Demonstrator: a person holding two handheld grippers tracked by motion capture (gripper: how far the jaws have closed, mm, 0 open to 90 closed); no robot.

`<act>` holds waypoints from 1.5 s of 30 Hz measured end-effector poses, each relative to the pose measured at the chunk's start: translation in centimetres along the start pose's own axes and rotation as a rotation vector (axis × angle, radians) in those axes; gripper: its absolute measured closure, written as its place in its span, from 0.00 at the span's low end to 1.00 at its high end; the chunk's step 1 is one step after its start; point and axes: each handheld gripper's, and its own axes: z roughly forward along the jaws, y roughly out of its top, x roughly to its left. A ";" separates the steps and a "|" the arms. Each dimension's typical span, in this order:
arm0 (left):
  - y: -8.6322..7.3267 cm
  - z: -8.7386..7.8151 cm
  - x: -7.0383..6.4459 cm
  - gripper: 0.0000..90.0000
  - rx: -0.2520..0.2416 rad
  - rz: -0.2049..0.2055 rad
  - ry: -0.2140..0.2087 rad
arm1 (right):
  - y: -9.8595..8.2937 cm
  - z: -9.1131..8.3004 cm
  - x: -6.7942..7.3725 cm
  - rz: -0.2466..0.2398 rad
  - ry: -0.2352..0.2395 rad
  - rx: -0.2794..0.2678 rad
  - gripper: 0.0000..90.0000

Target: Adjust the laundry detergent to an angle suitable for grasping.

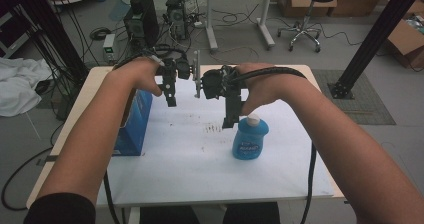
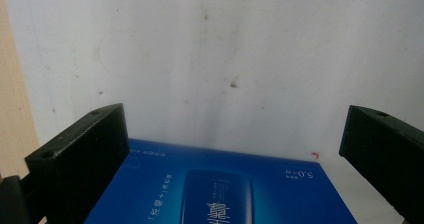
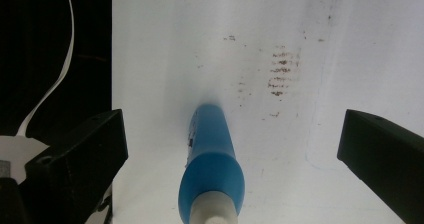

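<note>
Overhead, both grippers hover above a stained white mat [image 1: 190, 159].

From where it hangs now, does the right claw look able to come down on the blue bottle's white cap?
Probably yes. The right claw hangs above the blue bottle with its jaws wide open, the white cap lies between them, and nothing sits in the gap. The blue box stands far off to the left.
</note>
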 end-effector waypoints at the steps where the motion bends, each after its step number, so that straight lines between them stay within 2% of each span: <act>1: 0.0 0.0 0.0 0.00 0.001 -0.001 0.003 | 0.0 0.0 0.0 0.000 0.002 0.005 0.00; 10: 0.0 -0.2 -0.3 0.00 0.007 -0.002 0.009 | 0.0 -0.1 0.0 -0.007 -0.006 0.002 0.00; 11: 0.0 -0.2 -0.4 0.00 0.004 -0.002 0.010 | 0.0 -0.2 0.2 0.004 -0.006 0.009 0.00; 19: -0.3 -0.5 -0.5 0.00 -0.003 0.000 0.012 | 0.2 -0.2 0.2 -0.013 -0.016 -0.005 0.00; 23: -0.4 -0.5 -0.5 0.00 -0.007 -0.002 0.012 | 0.1 -0.2 0.1 0.000 -0.015 0.000 0.00; 25: -0.3 -0.5 -0.4 0.00 0.010 0.002 0.013 | 0.0 -0.2 0.1 0.003 -0.015 0.003 0.00; 30: -0.3 -0.5 -0.6 0.00 0.000 0.000 0.014 | -0.3 -0.3 0.0 0.004 -0.017 0.002 0.00; 45: -0.5 -0.9 -0.7 0.00 0.003 -0.003 0.017 | -4.2 -0.9 0.2 0.072 -0.024 -0.010 0.00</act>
